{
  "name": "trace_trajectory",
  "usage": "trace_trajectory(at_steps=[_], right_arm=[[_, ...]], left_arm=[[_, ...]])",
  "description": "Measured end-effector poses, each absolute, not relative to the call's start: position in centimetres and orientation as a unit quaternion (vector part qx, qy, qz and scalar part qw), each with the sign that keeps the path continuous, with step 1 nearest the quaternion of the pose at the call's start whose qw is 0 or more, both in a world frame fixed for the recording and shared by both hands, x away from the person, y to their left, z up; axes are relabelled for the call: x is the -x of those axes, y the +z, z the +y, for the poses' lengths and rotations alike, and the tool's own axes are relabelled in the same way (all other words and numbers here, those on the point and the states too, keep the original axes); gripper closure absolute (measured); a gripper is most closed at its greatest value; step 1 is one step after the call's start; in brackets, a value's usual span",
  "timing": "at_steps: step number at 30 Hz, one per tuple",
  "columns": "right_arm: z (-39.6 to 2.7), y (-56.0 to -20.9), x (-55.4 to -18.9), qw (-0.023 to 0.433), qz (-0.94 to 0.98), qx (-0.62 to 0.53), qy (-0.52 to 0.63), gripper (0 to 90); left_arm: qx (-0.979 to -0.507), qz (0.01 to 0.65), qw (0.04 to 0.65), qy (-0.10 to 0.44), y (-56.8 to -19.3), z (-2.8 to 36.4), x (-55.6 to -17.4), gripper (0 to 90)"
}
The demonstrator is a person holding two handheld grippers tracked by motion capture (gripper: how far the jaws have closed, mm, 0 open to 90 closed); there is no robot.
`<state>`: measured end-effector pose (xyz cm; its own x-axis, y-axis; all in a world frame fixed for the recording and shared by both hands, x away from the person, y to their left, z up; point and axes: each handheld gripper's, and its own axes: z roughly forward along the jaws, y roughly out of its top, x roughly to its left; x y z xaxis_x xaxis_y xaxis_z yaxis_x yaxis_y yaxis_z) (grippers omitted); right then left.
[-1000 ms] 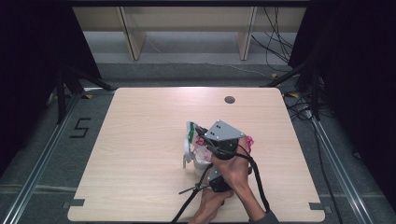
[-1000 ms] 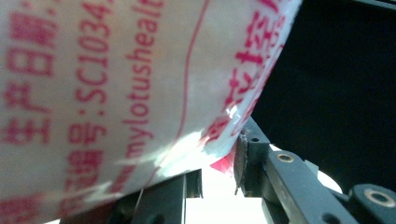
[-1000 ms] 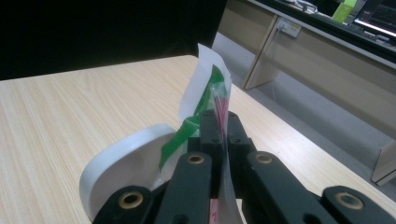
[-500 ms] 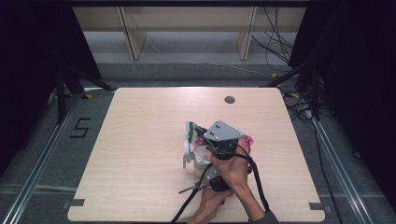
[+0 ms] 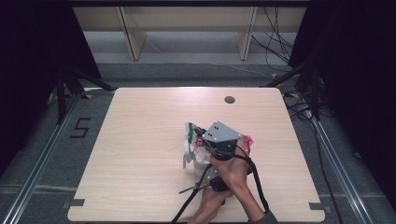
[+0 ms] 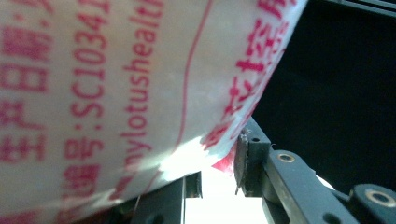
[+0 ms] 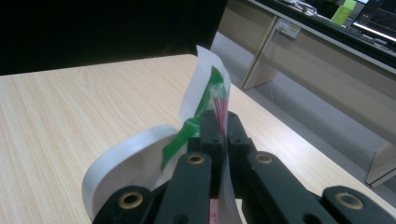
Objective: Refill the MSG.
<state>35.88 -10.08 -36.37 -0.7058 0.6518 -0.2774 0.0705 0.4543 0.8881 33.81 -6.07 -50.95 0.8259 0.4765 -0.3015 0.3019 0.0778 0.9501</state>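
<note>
A white plastic bag (image 5: 191, 148) with green and red print stands crumpled at the middle of the wooden table (image 5: 140, 140). My right gripper (image 5: 200, 132), under its grey plate, is shut on the bag's upper edge. In the right gripper view that edge (image 7: 208, 79) rises thin between the closed jaws of the right gripper (image 7: 220, 122). My left gripper (image 5: 205, 166) sits lower, under the person's right hand. In the left gripper view the bag (image 6: 116, 84) with red lettering hangs close over the left gripper (image 6: 217, 173), whose jaws stand slightly apart with the bag's lower fold caught between them.
A round cable hole (image 5: 229, 99) lies near the table's far edge. Pale shelving (image 5: 187, 28) and loose cables (image 5: 280, 42) are on the floor beyond. Black cables (image 5: 254, 182) trail from the grippers toward the near edge. Bare tabletop stretches to the left.
</note>
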Motion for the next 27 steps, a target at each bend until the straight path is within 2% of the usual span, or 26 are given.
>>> trace_trajectory(at_steps=[7, 11, 15, 17, 20, 21, 27], right_arm=[[-10.27, -36.33, -35.89, 0.306, 0.792, -0.231, 0.475, 90.0], [-10.27, -36.33, -35.92, 0.304, 0.794, -0.230, 0.474, 90.0], [-10.44, -36.24, -36.00, 0.316, 0.790, -0.225, 0.474, 90.0], [-10.32, -36.30, -35.81, 0.303, 0.790, -0.237, 0.477, 90.0], [-10.43, -36.25, -36.02, 0.318, 0.790, -0.223, 0.474, 90.0], [-10.39, -36.29, -35.90, 0.303, 0.791, -0.234, 0.477, 90.0], [-10.77, -36.15, -35.93, 0.296, 0.786, -0.236, 0.488, 90.0]], left_arm=[[-0.668, 0.303, 0.677, 0.069, -50.97, -6.12, -33.55, 74.6], [-0.678, 0.288, 0.673, 0.066, -51.03, -6.12, -33.72, 74.6], [-0.673, 0.300, 0.672, 0.071, -51.01, -6.07, -33.58, 74.6], [-0.673, 0.300, 0.672, 0.072, -51.01, -6.08, -33.59, 74.6], [-0.674, 0.299, 0.672, 0.071, -51.04, -6.06, -33.62, 74.6], [-0.674, 0.298, 0.672, 0.071, -51.03, -6.05, -33.62, 74.6], [-0.679, 0.300, 0.666, 0.073, -51.03, -5.96, -33.62, 73.1]])
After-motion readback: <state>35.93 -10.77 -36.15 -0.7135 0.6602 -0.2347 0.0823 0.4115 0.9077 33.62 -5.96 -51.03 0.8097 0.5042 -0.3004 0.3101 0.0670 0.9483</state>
